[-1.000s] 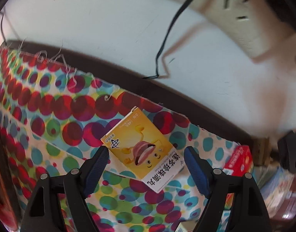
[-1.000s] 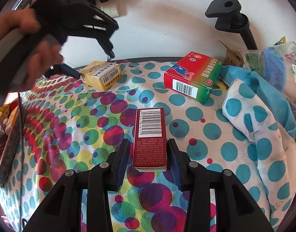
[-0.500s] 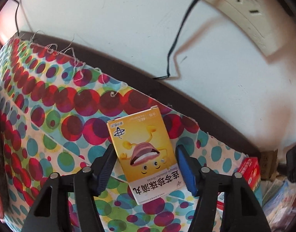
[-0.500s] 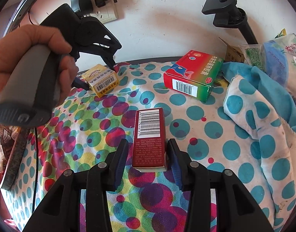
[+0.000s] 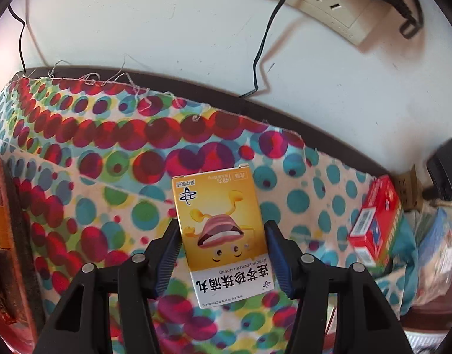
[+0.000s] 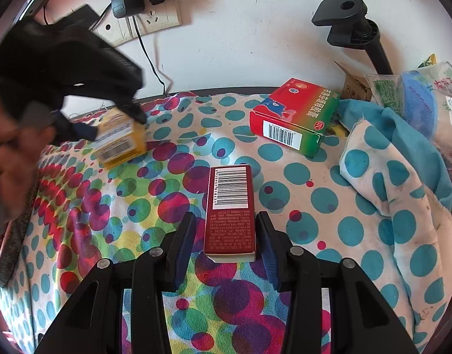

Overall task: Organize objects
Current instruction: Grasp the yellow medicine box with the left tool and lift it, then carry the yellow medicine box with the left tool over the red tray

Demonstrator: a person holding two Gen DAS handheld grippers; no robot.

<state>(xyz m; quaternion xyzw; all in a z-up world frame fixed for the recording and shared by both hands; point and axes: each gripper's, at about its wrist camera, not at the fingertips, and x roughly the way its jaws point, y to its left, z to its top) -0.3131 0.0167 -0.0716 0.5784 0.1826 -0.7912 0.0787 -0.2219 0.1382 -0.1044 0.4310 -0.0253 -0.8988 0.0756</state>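
Observation:
My left gripper (image 5: 221, 253) is shut on a yellow medicine box (image 5: 221, 236) with a cartoon face, held above the dotted cloth (image 5: 107, 177). In the right wrist view the left gripper (image 6: 107, 109) and the yellow box (image 6: 119, 138) appear blurred at the left, lifted off the cloth. My right gripper (image 6: 226, 247) straddles a dark red box (image 6: 230, 212) with a barcode that lies flat on the cloth; small gaps show between the pads and the box. A red and green box (image 6: 293, 118) lies at the back right, also seen in the left wrist view (image 5: 376, 221).
A white wall with sockets (image 6: 149, 14) and a plugged charger stands behind the table. A black clamp stand (image 6: 352, 20) is at the back right. Folded dotted cloth (image 6: 388, 177) and plastic bags (image 6: 423, 97) fill the right side. A dark mat (image 6: 16, 227) lies at the left edge.
My left gripper has closed on the yellow box and lifted it off the cloth, pulling back from the wall. The right gripper and red box have stayed still.

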